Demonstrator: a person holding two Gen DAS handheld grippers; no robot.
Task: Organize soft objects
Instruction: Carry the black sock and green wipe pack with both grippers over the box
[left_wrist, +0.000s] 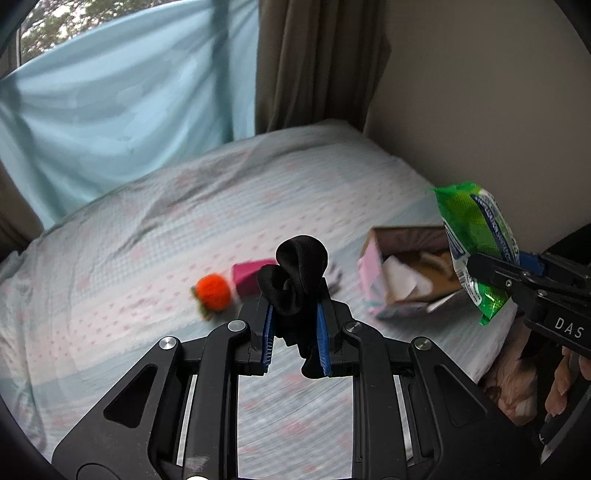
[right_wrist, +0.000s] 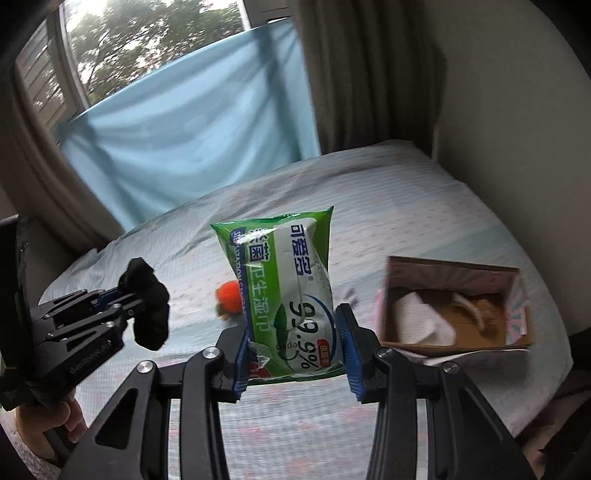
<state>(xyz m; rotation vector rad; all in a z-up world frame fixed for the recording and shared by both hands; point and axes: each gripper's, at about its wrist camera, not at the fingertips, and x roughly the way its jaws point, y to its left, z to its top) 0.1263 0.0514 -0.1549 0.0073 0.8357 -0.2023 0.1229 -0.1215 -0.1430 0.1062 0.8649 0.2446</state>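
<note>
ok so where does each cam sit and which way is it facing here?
Left wrist: on the left gripper, looking along its fingers over the bed; its jaws clamp a black sock; the right gripper shows at right.
Right wrist: on the right gripper, facing the bed and window; its jaws hold a green wipes pack; the left gripper and the person's hand show at left.
Shared: orange plush, open box, blue curtain.

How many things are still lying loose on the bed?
2: an orange plush toy and a pink block right beside it, near the middle of the bed. The held black sock partly covers the block, so more may be hidden.
</note>
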